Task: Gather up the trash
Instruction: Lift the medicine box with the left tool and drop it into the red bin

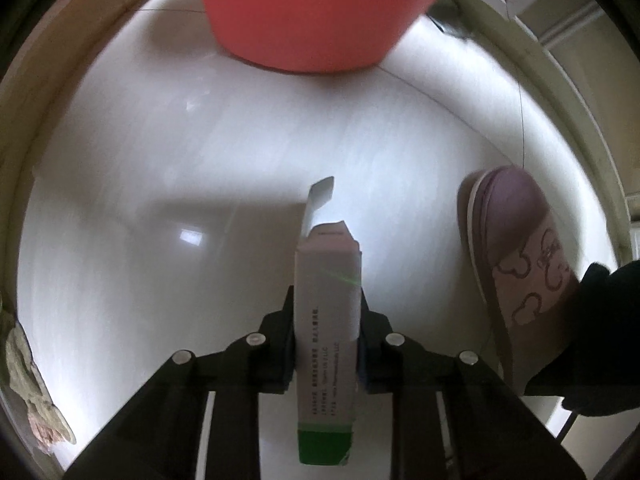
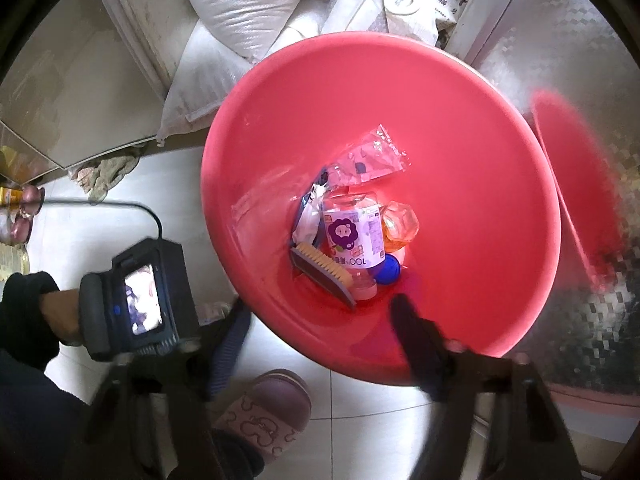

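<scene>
My left gripper (image 1: 326,312) is shut on a white and green carton box (image 1: 326,320) with its top flap open, held above the white floor. The red bucket (image 1: 316,12) stands ahead of it at the top of the left wrist view. In the right wrist view my right gripper (image 2: 320,320) is open and empty, its fingers spread over the near rim of the red bucket (image 2: 460,152). Inside lie a plastic bottle (image 2: 356,240), a brush (image 2: 324,272), a clear wrapper (image 2: 372,152) and an orange cup (image 2: 398,224). The left gripper's body (image 2: 136,300) shows at the left.
A purple slipper on a foot (image 1: 516,256) stands right of the box; it also shows in the right wrist view (image 2: 264,412). White sacks (image 2: 240,20) lie behind the bucket. A rag (image 2: 108,172) lies by the wall. A metal appliance side (image 2: 580,80) stands on the right.
</scene>
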`<state>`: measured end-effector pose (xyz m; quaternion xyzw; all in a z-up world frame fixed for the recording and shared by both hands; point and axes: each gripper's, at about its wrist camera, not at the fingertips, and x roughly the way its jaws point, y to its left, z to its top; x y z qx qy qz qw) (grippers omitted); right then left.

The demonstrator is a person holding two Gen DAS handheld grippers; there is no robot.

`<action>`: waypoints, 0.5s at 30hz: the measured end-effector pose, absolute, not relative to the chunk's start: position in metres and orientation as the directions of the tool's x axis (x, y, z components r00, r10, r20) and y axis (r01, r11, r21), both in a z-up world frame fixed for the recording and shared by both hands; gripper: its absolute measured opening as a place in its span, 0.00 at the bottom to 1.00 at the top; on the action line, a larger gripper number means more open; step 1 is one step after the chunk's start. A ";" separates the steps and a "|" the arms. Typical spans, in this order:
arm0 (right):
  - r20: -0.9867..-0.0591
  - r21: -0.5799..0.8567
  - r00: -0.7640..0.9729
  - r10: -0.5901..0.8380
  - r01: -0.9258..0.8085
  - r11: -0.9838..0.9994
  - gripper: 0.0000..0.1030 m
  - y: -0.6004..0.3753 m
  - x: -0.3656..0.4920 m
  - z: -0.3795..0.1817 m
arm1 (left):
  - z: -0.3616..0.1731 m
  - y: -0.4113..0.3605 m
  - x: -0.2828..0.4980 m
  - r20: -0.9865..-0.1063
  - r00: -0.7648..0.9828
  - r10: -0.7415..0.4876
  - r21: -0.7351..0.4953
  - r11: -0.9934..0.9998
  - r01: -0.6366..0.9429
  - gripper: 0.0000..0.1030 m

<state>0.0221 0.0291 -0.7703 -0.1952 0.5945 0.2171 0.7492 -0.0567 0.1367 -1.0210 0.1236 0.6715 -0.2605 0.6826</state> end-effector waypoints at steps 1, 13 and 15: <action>-0.976 -0.044 0.199 0.082 -0.558 0.829 0.50 0.030 0.022 -0.772 | -1.017 0.140 -0.053 -0.981 -0.033 -0.192 -0.181 0.838 0.515 0.21; -0.972 -0.082 0.218 0.082 -0.651 0.754 0.26 0.044 0.012 -0.772 | -0.874 0.186 -0.004 -0.963 0.189 -0.190 -0.082 0.879 0.470 0.21; -0.974 -0.055 0.202 0.103 -0.652 0.756 0.23 0.043 0.012 -0.771 | -0.845 0.189 0.004 -0.953 0.227 -0.203 -0.074 0.878 0.473 0.21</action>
